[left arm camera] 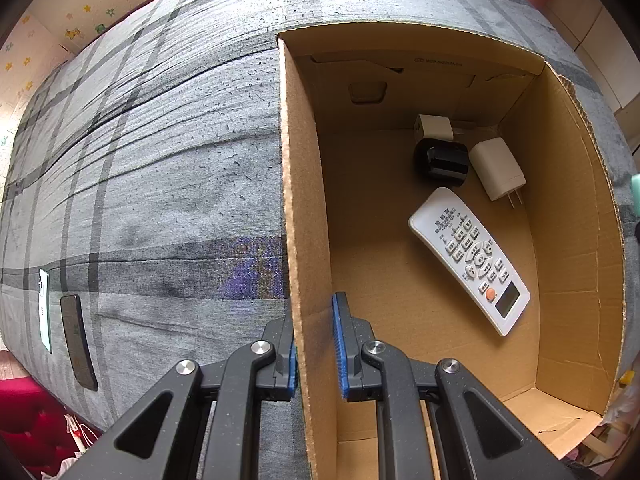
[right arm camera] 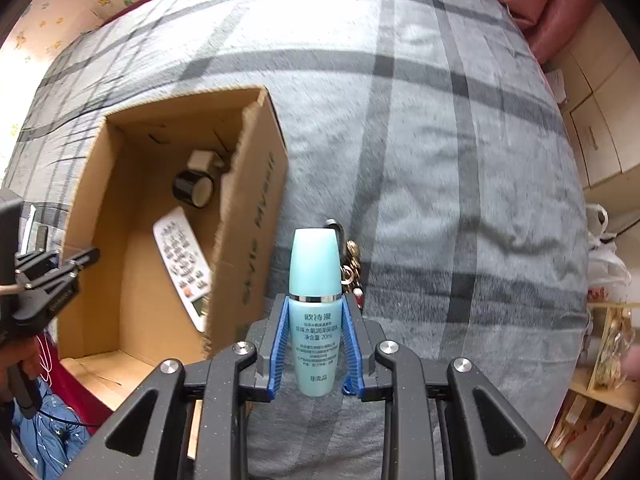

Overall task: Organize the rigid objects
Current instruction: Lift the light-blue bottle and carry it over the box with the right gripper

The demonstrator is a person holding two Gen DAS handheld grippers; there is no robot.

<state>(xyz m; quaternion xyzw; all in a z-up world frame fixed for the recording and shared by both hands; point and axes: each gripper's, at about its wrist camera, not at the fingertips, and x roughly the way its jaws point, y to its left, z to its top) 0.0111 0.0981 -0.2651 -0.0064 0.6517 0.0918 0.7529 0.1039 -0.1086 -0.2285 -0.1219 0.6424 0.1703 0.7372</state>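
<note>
An open cardboard box (left arm camera: pixel 304 200) lies on the grey plaid bed. Inside it are a white remote (left arm camera: pixel 468 258), a black cylinder (left arm camera: pixel 440 162), a white charger (left arm camera: pixel 498 174) and a small white plug (left arm camera: pixel 434 127). My left gripper (left arm camera: pixel 316 344) is shut on the box's left wall. My right gripper (right arm camera: pixel 315 336) is shut on a light blue bottle (right arm camera: pixel 315 300), held upright above the bed to the right of the box (right arm camera: pixel 248 208). The remote (right arm camera: pixel 182 256) and black cylinder (right arm camera: pixel 194 188) show there too.
Two phones, one white (left arm camera: pixel 45 310) and one dark (left arm camera: pixel 78 340), lie on the bed far left. A keyring with gold rings (right arm camera: pixel 350 268) lies on the bed behind the bottle. Wooden shelves (right arm camera: pixel 600 360) stand at the right. Pink pillows (right arm camera: pixel 532 0) lie at the far end.
</note>
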